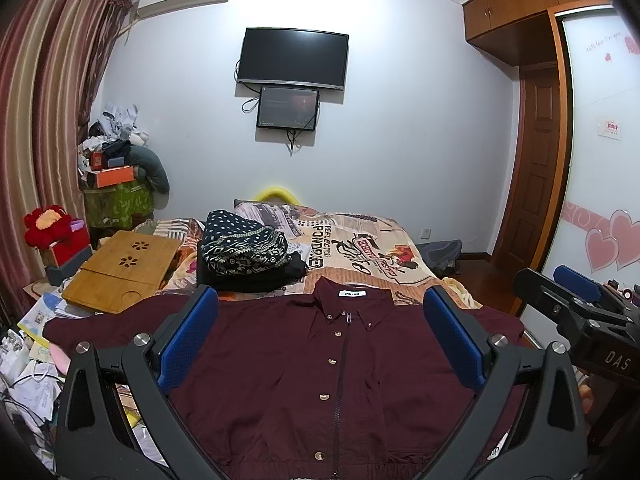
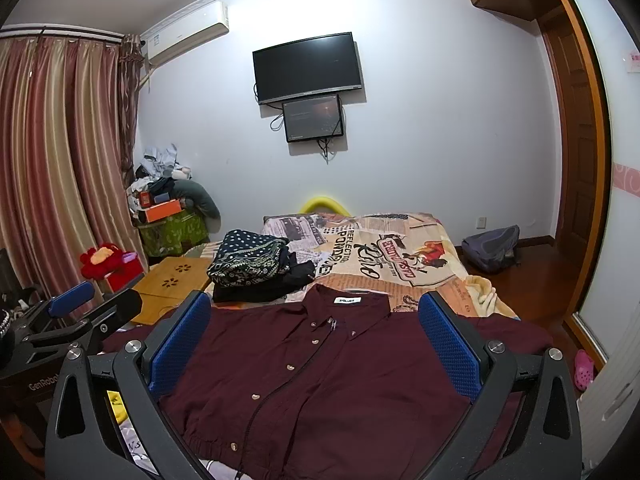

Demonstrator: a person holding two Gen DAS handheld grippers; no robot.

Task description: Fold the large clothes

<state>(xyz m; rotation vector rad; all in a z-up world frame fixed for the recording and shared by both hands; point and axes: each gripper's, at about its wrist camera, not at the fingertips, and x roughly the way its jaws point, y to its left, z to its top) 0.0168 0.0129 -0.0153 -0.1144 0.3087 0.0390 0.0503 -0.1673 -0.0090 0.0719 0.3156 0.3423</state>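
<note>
A dark maroon button-up jacket (image 1: 280, 380) lies flat and face up on the bed, collar toward the far wall, sleeves spread to both sides. It fills the lower half of the right wrist view too, as the same jacket (image 2: 340, 384). My left gripper (image 1: 320, 320) hovers above its chest, open, blue pads wide apart, nothing between them. My right gripper (image 2: 316, 324) is likewise open over the jacket. Each gripper shows at the edge of the other's view: the right gripper (image 1: 576, 300) at far right, the left gripper (image 2: 80, 304) at far left.
A stack of folded dark and patterned clothes (image 1: 248, 252) sits just beyond the collar on the printed bedspread (image 1: 360, 248). A bamboo lap desk (image 1: 124, 268) lies at the bed's left edge. Clutter and papers (image 1: 36, 360) crowd the left side; a backpack (image 2: 492, 248) rests on the floor right.
</note>
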